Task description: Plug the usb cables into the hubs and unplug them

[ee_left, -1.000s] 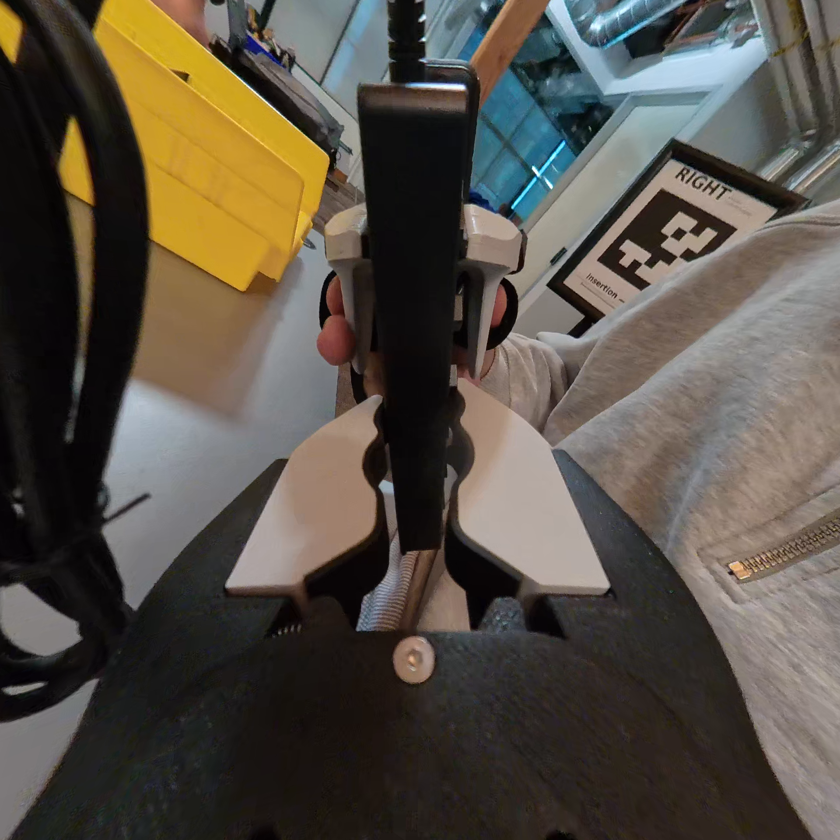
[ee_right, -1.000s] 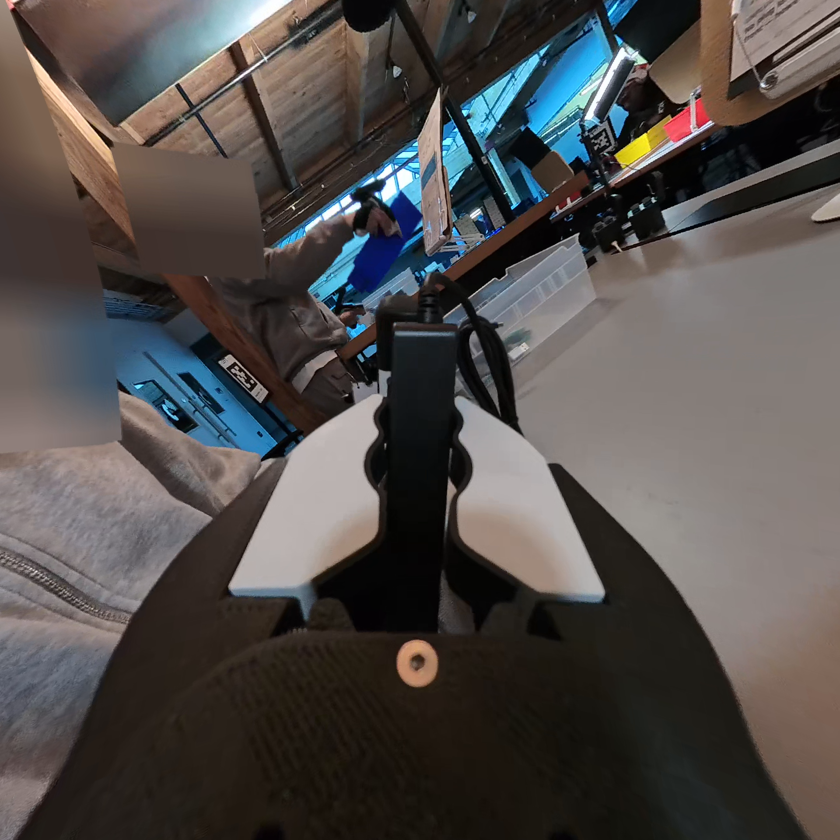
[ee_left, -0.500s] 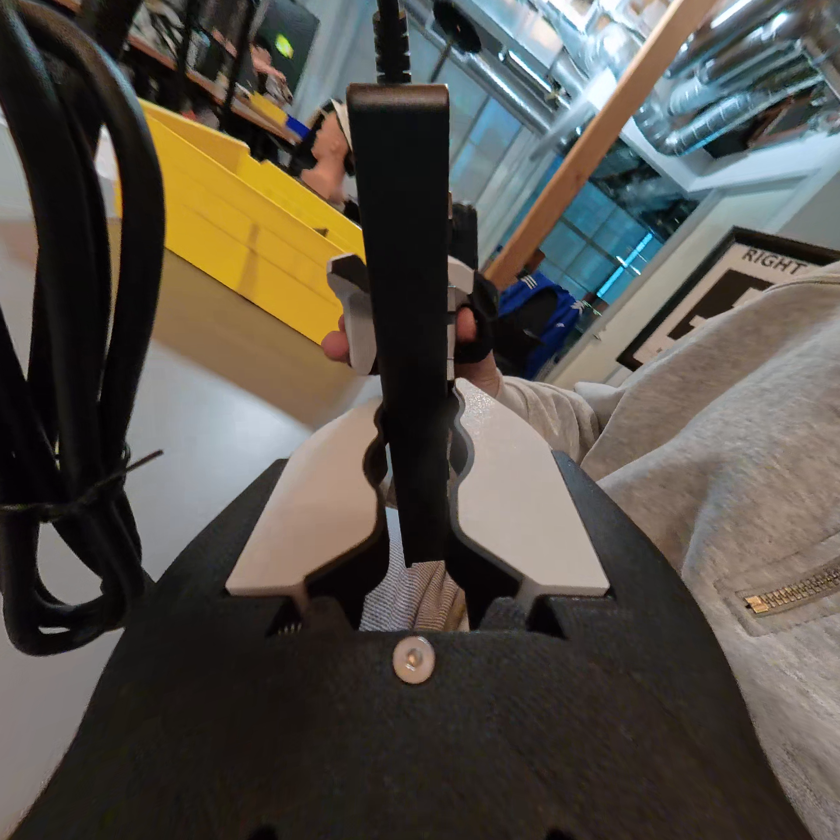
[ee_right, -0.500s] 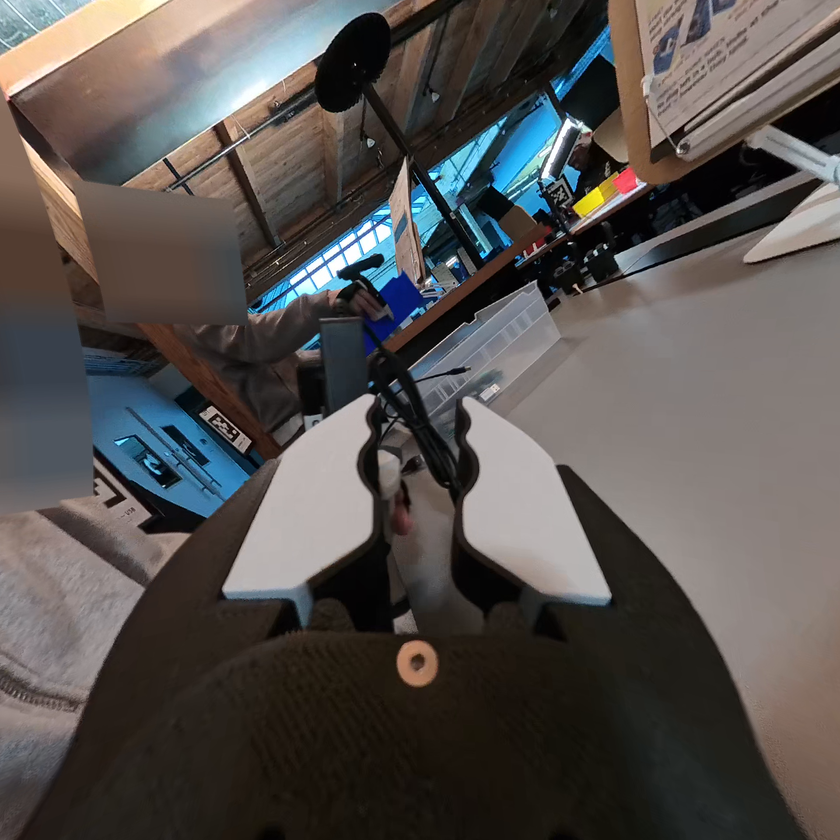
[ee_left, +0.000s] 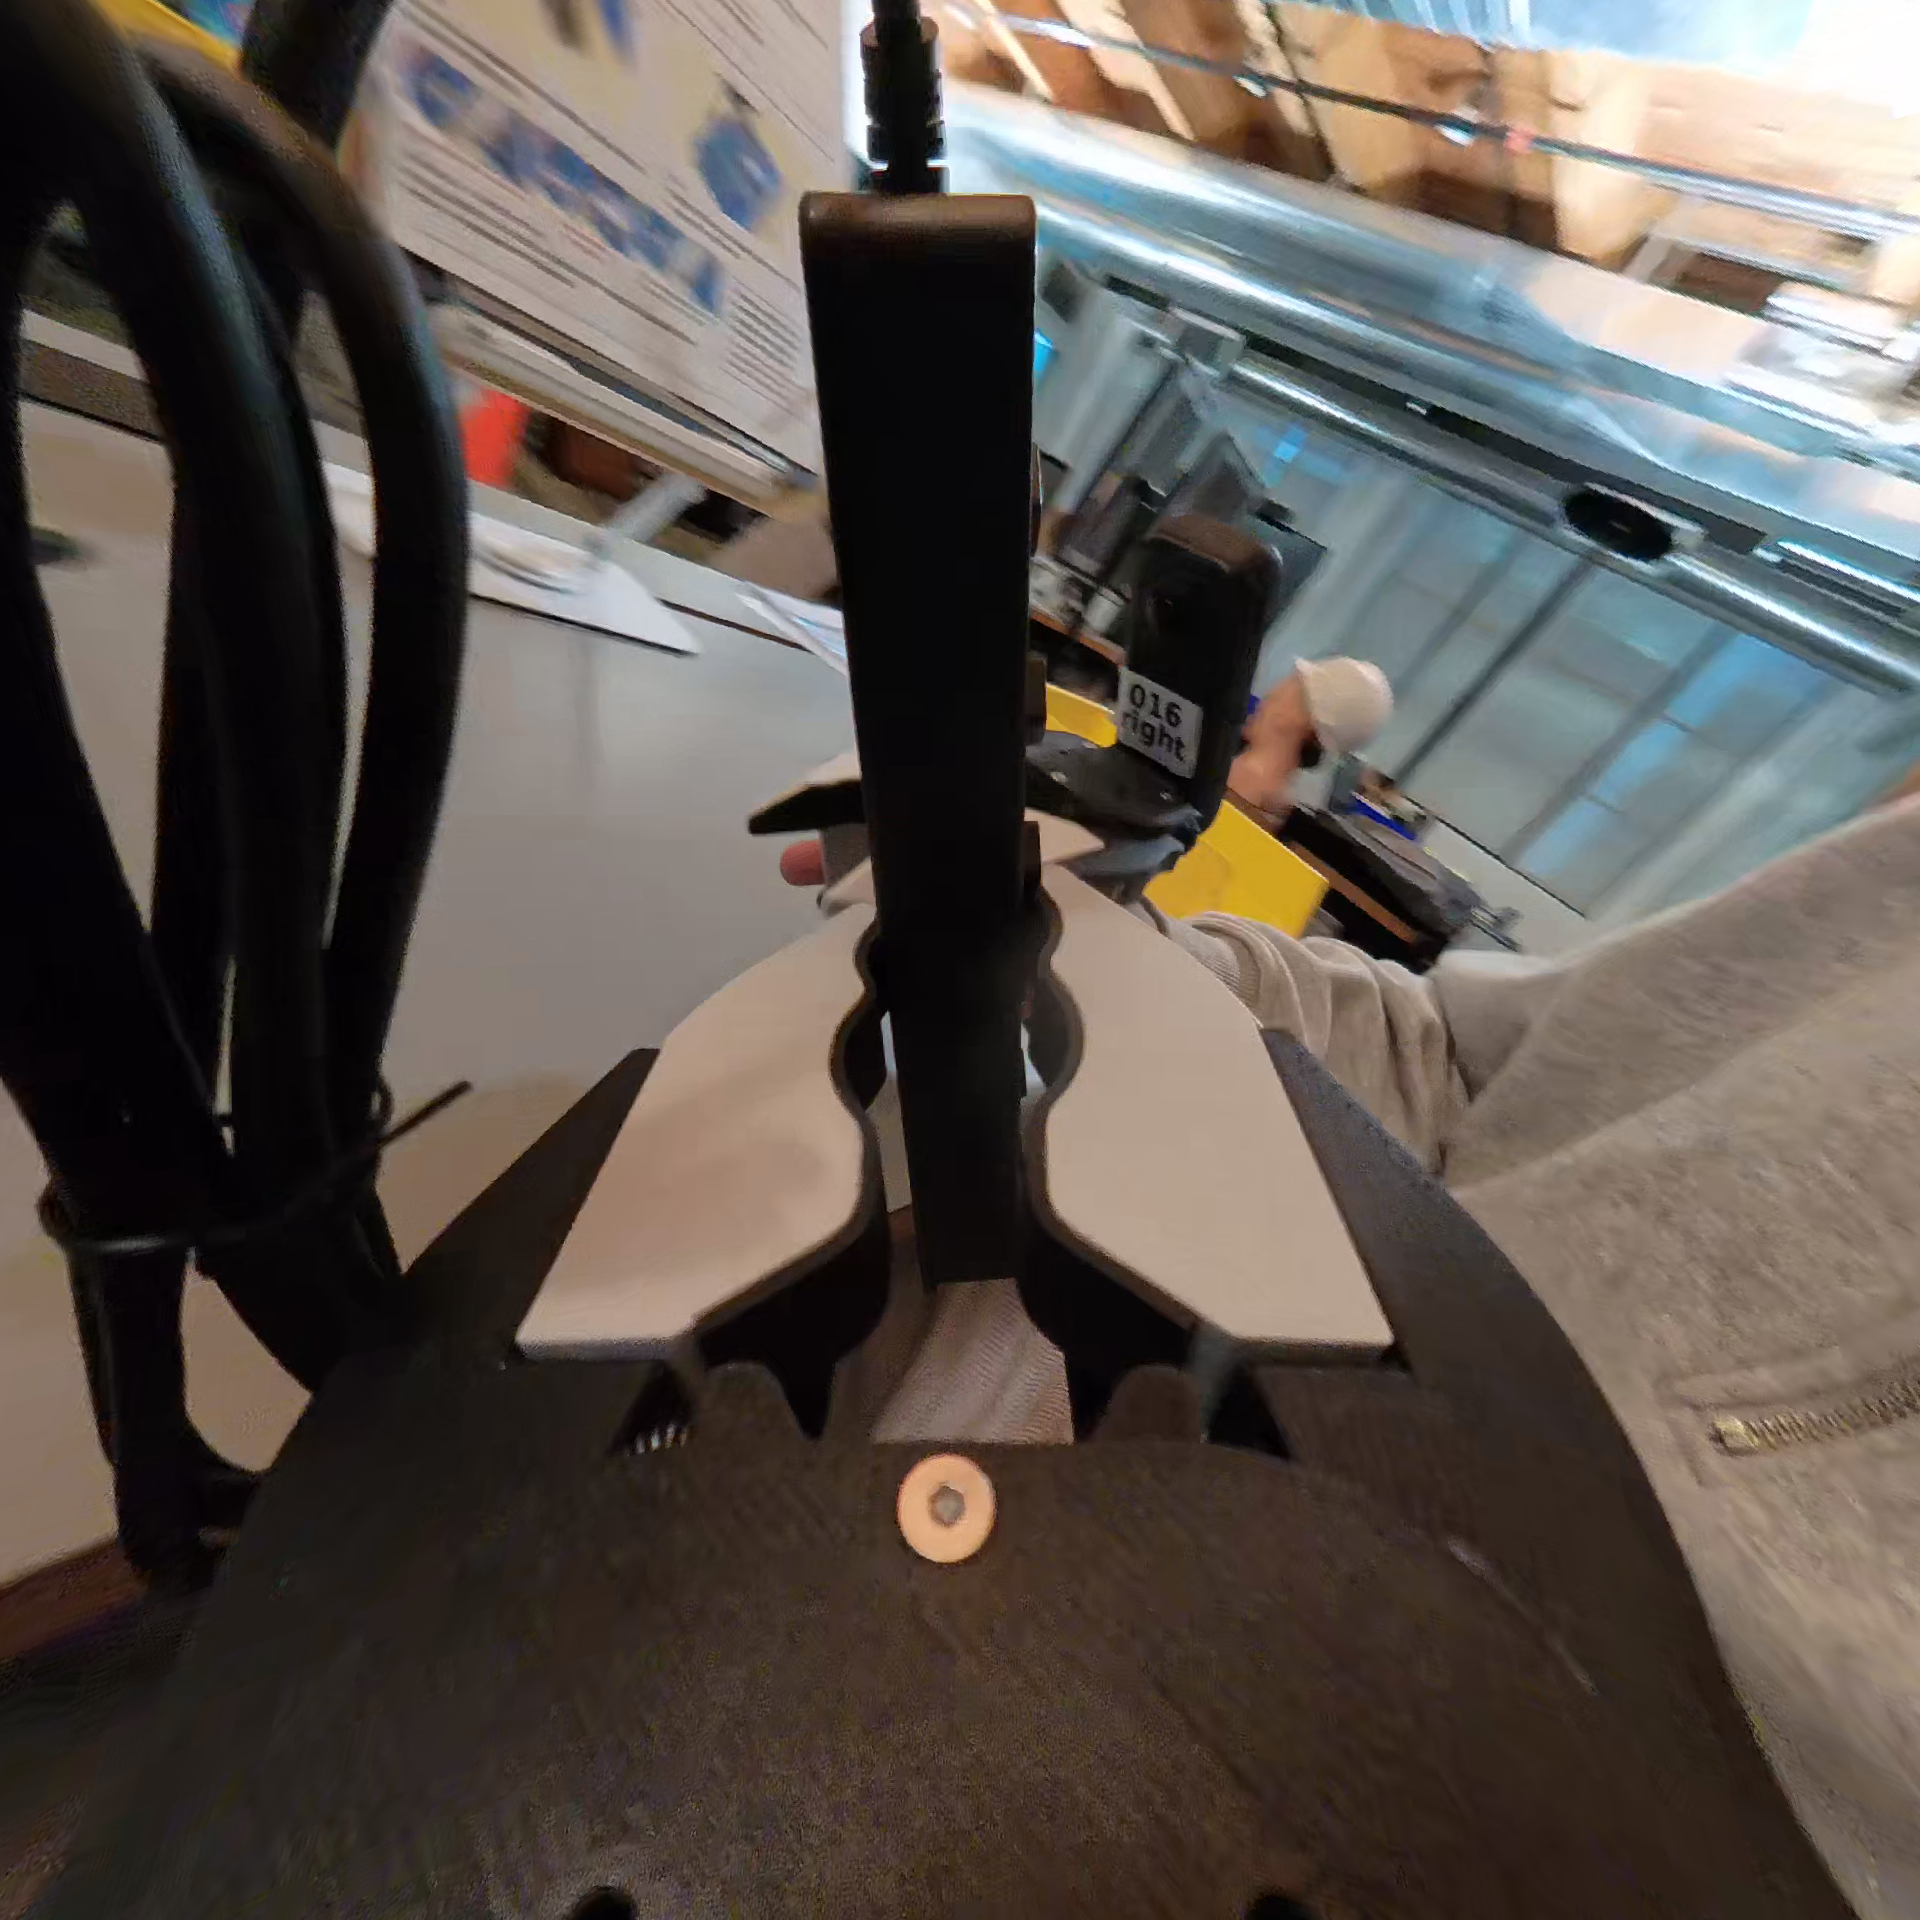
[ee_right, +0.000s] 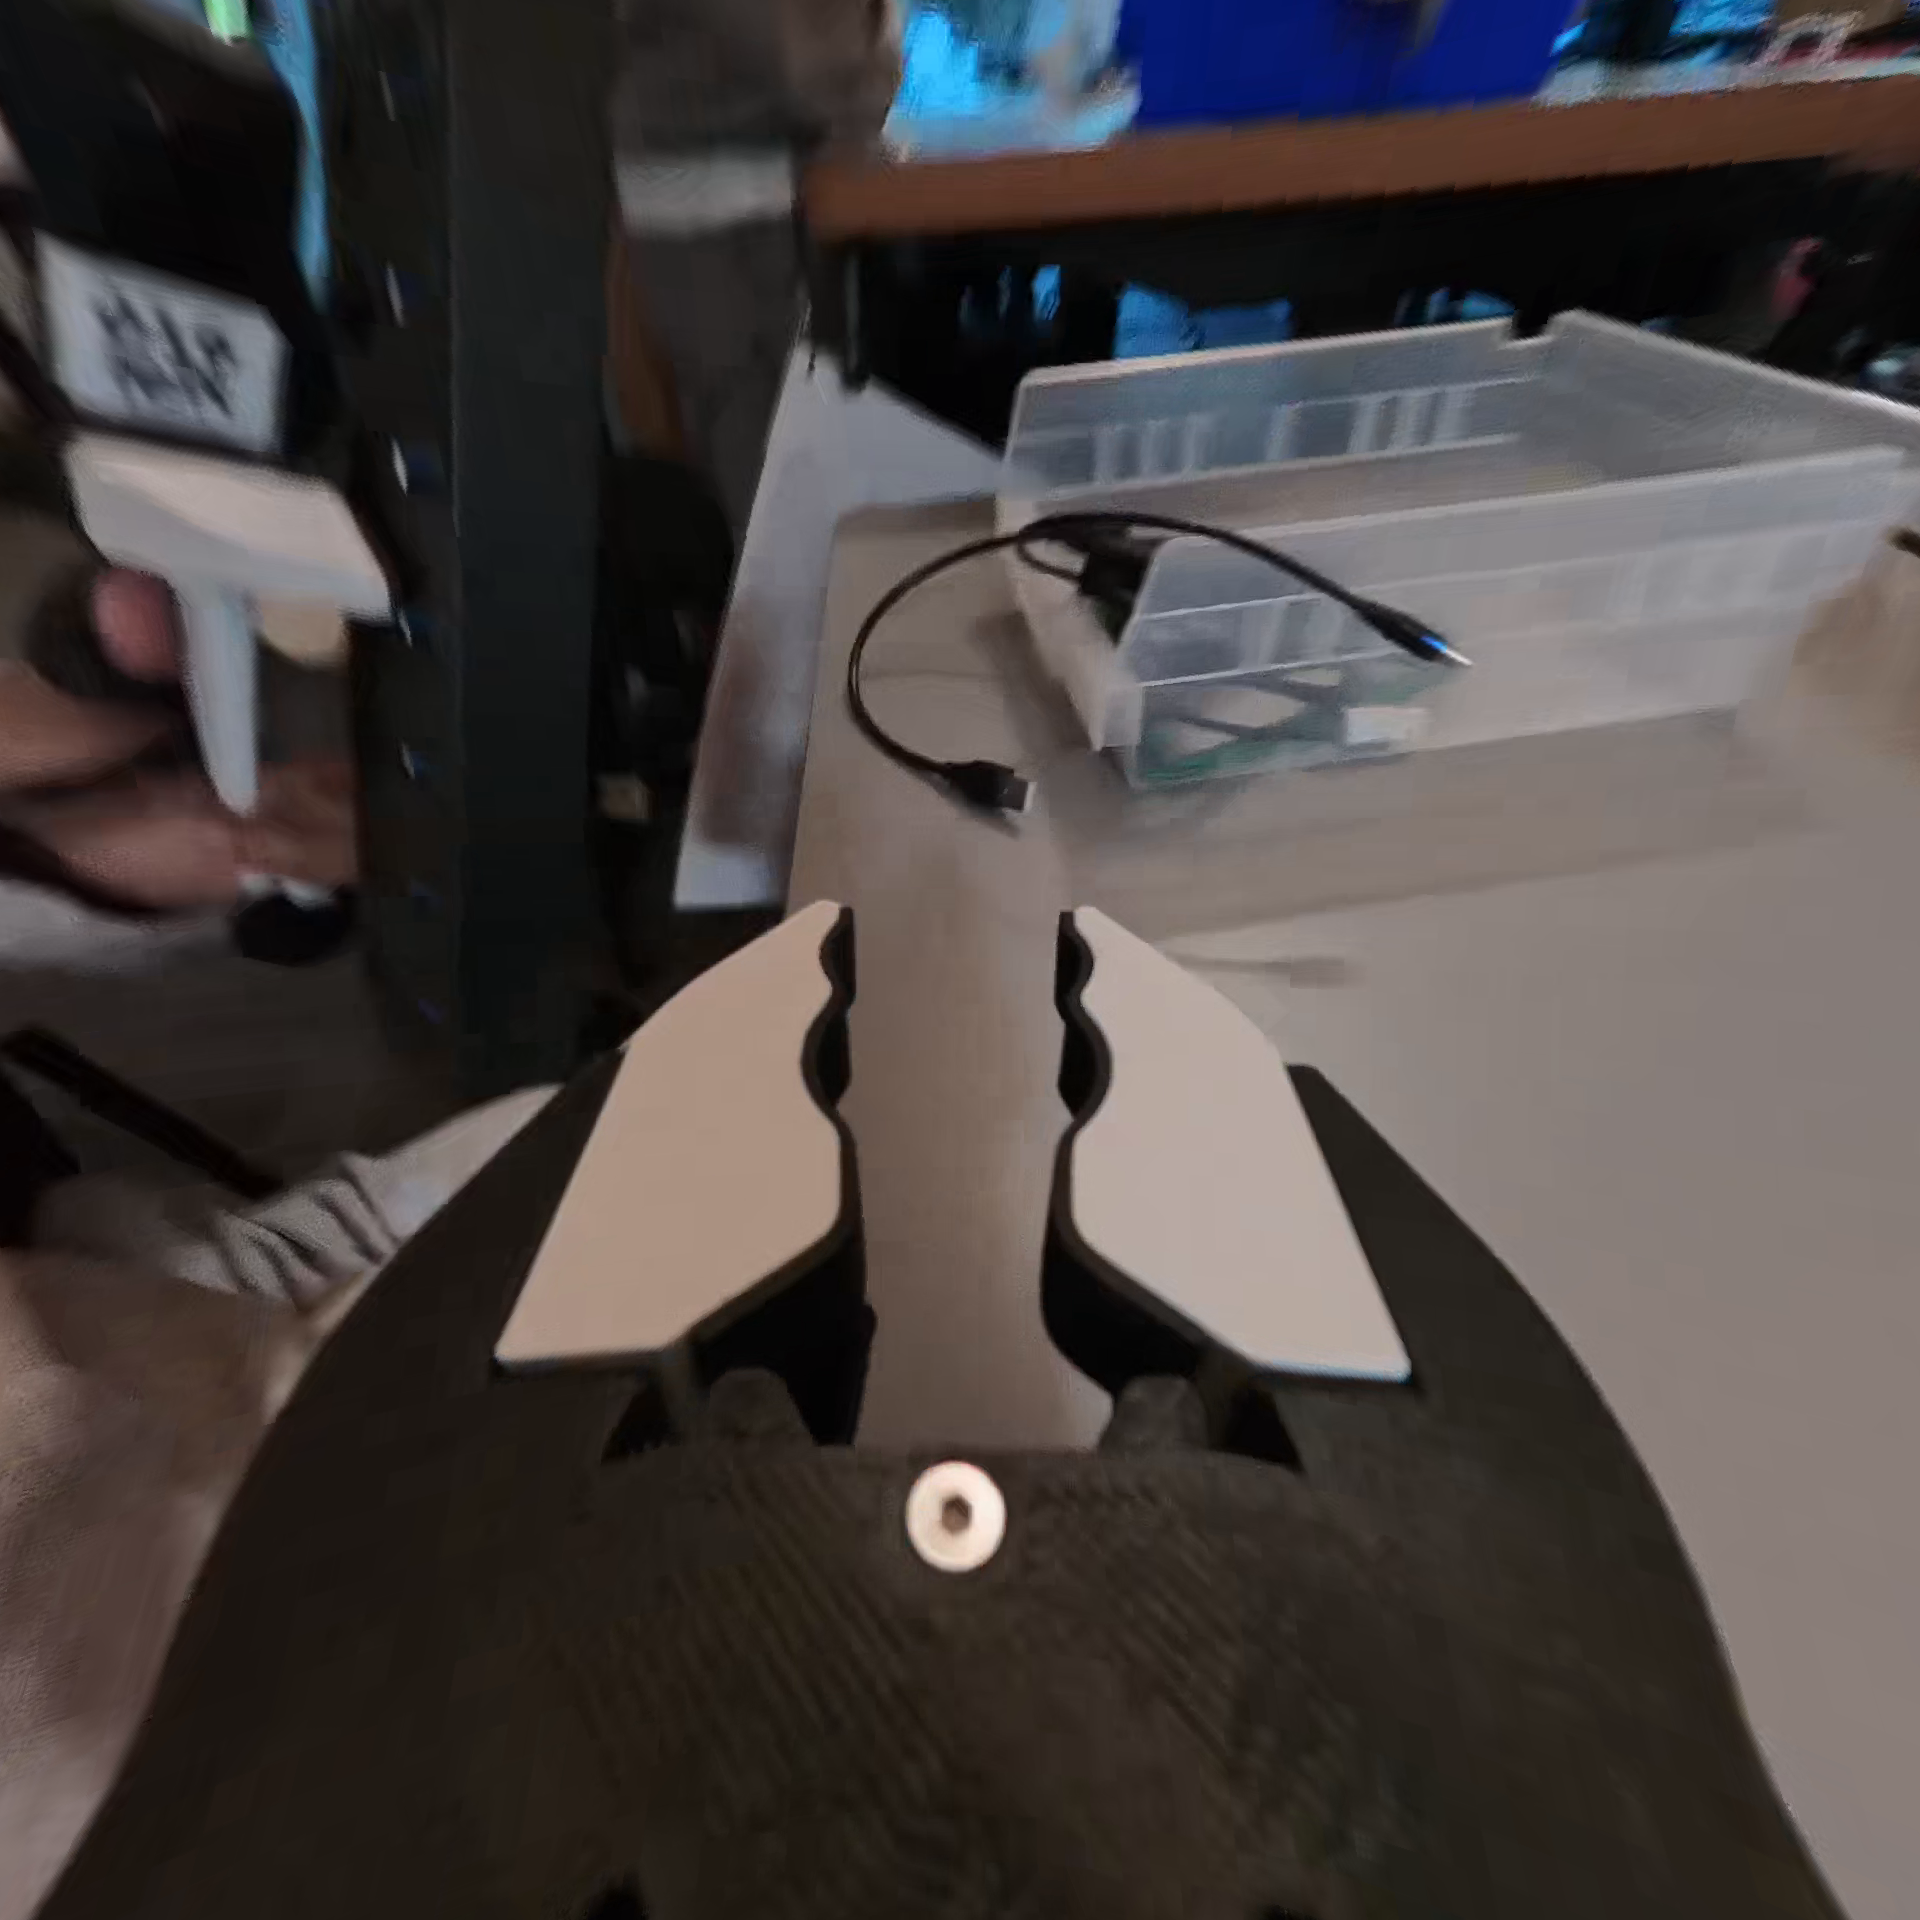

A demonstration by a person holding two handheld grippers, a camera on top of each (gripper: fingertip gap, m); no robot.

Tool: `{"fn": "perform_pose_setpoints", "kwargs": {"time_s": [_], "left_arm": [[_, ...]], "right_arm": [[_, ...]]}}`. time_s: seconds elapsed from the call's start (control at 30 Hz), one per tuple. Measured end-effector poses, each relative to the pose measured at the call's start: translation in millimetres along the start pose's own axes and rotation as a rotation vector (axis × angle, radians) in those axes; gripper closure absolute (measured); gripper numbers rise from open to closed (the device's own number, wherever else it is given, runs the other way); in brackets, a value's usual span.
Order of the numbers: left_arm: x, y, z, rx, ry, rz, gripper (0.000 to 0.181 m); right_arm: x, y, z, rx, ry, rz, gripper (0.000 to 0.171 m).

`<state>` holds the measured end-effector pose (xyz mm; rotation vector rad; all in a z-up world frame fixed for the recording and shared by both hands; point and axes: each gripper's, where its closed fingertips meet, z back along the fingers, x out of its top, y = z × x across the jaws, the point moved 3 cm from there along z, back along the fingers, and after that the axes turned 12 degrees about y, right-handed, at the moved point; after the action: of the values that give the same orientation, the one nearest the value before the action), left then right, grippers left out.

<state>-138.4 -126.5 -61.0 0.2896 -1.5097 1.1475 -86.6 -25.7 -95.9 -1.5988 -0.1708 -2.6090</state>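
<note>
Black hub (ee_left: 925, 727) upright in left hand-held gripper (ee_left: 954, 1039) — cable end uppermost.

Pale grey tabletop (ee_right: 1507, 1039), wooden-edged bench (ee_right: 1351, 156) behind, glazed partition (ee_left: 1662, 727) and silver ductwork (ee_left: 1351, 343) overhead.

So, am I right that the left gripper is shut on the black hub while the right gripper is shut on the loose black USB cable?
Not quite: the right gripper is open and empty, as the right wrist view shows. The loose black USB cable lies on the table ahead of it. The left gripper is indeed shut on the black hub.
</note>
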Motion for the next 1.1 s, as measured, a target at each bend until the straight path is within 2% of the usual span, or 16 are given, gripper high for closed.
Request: {"fn": "perform_pose_setpoints", "kwargs": {"time_s": [0.13, 0.27, 0.37, 0.43, 0.47, 0.5, 0.6, 0.77, 0.83, 0.97, 1.1], "left_arm": [[20, 26, 60, 0.198, -0.138, 0.031, 0.155], [29, 56, 105, 0.428, -0.193, -0.006, 0.154], [29, 69, 117, 0.482, -0.209, -0.013, 0.155], [26, 74, 117, 0.472, -0.21, 0.005, 0.154], [24, 75, 115, 0.464, -0.208, 0.013, 0.154], [22, 77, 113, 0.458, -0.202, 0.018, 0.154], [19, 77, 107, 0.448, -0.179, -0.01, 0.154], [17, 71, 94, 0.428, -0.133, -0.081, 0.154], [17, 70, 86, 0.421, -0.118, -0.101, 0.155], [20, 69, 65, 0.379, -0.091, -0.117, 0.155], [22, 65, 34, 0.329, -0.05, -0.146, 0.155]], "right_arm": [[21, 7, -70, 0.003, 0.138, 0.285, 0.136], [28, 14, -137, 0.042, 0.303, 0.513, 0.138], [25, 10, -178, 0.017, 0.426, 0.616, 0.135], [15, 5, -197, 0.045, 0.538, 0.583, 0.133], [11, 4, -202, 0.07, 0.57, 0.537, 0.149], [12, 3, -203, 0.087, 0.574, 0.504, 0.157], [17, 4, -183, 0.113, 0.538, 0.455, 0.159], [23, -10, -94, 0.102, 0.401, 0.266, 0.163], [10, -23, -53, 0.077, 0.397, 0.196, 0.163], [-32, -55, 22, -0.088, 0.415, 0.105, 0.163], [-66, -69, 81, -0.182, 0.33, -0.072, 0.163]]}}
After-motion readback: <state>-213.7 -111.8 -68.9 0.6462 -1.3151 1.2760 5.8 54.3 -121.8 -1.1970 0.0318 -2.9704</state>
